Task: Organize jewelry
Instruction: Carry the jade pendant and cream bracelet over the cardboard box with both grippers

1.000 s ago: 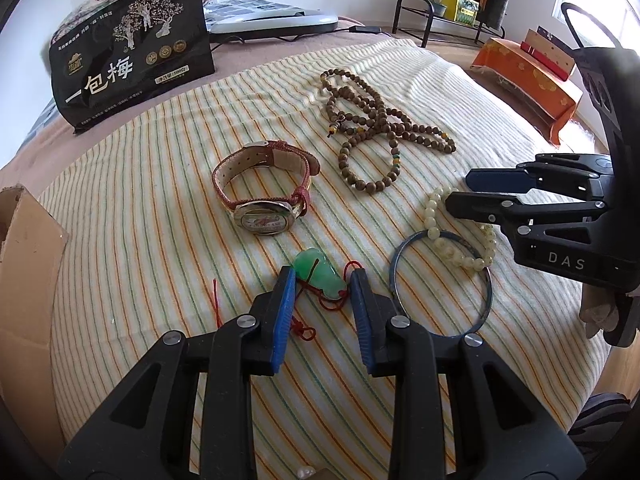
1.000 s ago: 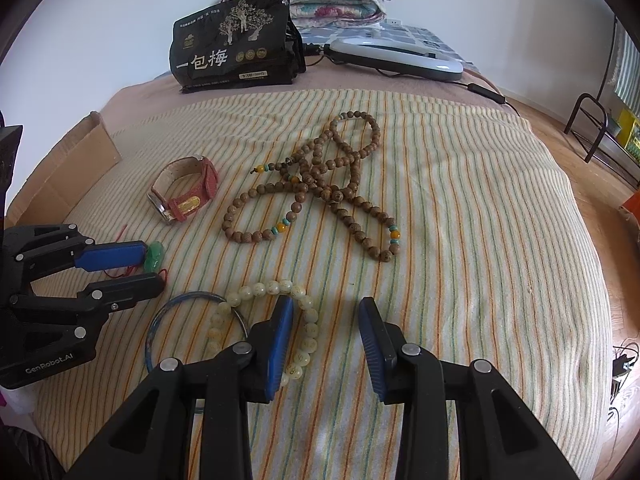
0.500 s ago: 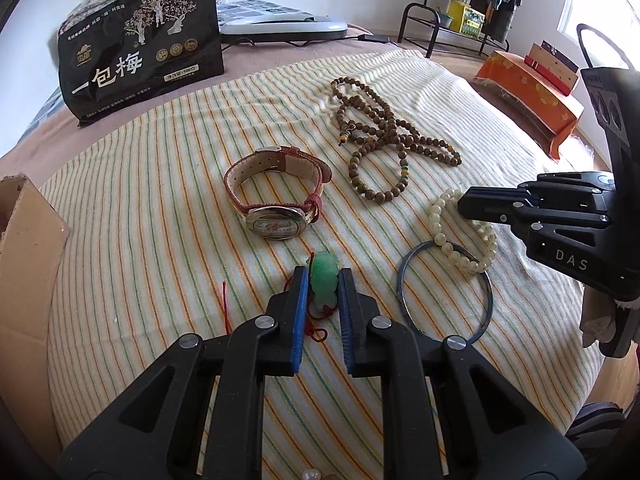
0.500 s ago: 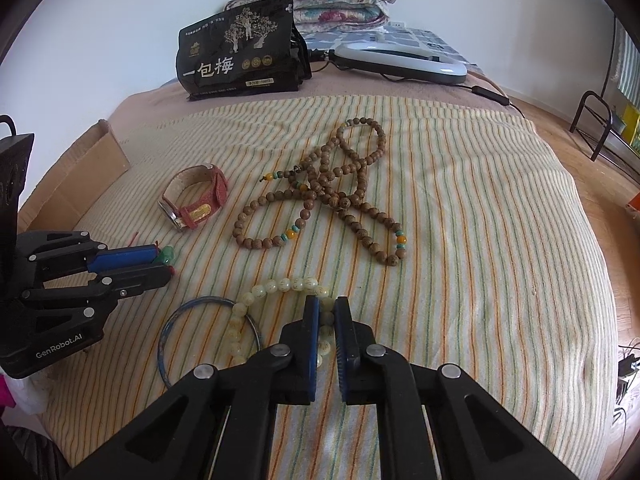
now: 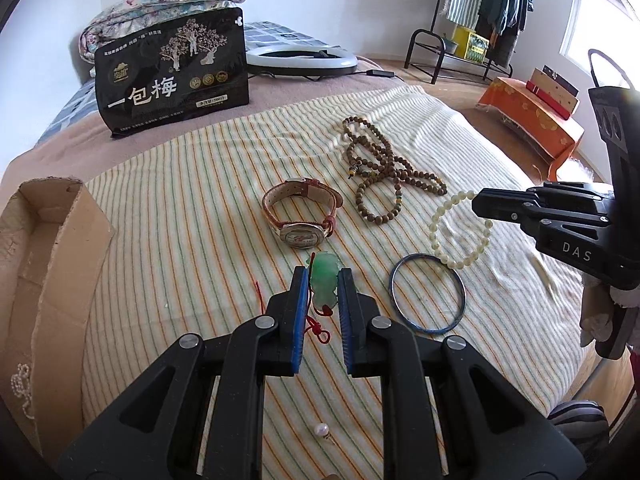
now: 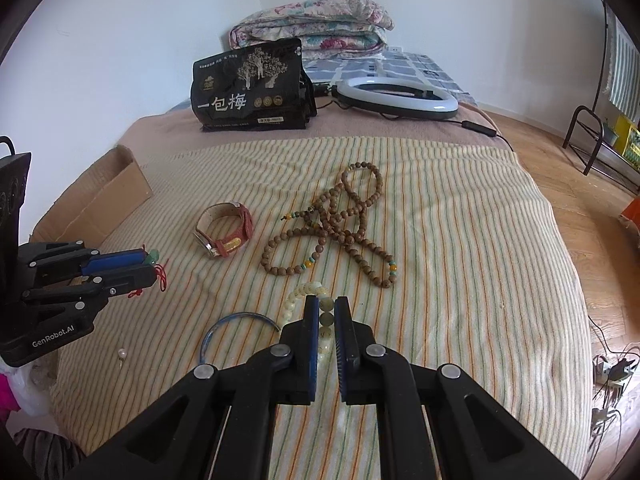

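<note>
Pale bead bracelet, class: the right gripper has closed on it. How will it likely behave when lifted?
The pale bead bracelet is separate round beads in a loop, so it will probably sag below the right gripper rather than stay round. Only a few beads are pinched, so it may swing. Smooth beads might slip.

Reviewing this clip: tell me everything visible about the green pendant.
The green pendant is a small carved piece, translucent pale-to-bright green, jade-like in look. A knotted red cord is tied at its near end, dangling below and trailing onto the striped cloth. It stands lengthwise between the blue pads of the left gripper, which is shut on it, its far tip protruding past the fingertips. It appears raised off the cloth, just in front of the watch, not touching it.
</note>
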`<state>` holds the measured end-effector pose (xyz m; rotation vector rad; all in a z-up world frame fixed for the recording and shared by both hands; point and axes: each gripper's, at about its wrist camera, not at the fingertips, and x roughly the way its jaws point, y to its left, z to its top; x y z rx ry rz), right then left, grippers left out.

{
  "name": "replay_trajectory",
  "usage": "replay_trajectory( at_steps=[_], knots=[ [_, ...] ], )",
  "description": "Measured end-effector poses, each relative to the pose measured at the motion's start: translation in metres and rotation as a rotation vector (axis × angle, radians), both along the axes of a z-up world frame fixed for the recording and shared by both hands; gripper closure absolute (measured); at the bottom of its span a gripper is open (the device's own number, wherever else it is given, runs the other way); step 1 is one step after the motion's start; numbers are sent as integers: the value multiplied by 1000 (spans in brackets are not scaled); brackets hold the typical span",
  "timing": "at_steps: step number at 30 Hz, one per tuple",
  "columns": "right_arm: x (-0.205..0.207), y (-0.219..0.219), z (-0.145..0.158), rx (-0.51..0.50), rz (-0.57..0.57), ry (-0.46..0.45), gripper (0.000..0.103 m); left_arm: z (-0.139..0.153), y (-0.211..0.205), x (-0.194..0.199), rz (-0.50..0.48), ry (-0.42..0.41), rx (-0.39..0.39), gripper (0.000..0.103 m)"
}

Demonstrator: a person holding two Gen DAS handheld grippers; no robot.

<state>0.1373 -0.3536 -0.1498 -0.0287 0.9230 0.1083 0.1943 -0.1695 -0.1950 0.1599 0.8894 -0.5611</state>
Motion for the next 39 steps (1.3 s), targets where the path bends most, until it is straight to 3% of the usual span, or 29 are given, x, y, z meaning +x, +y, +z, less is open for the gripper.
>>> replay_trajectory(
  at_steps=[19,30,39],
  knots=[
    [-16,31,59,-17,29,-101,98,61,57,-24,80,-101,-48,90],
    [-10,79,91,-3,102,-162,98,92,108,-31,157,-157,-67,90],
    [7,129,100,20,175,-180,98,98,159,-27,244,-170,-65,90]
  ],
)
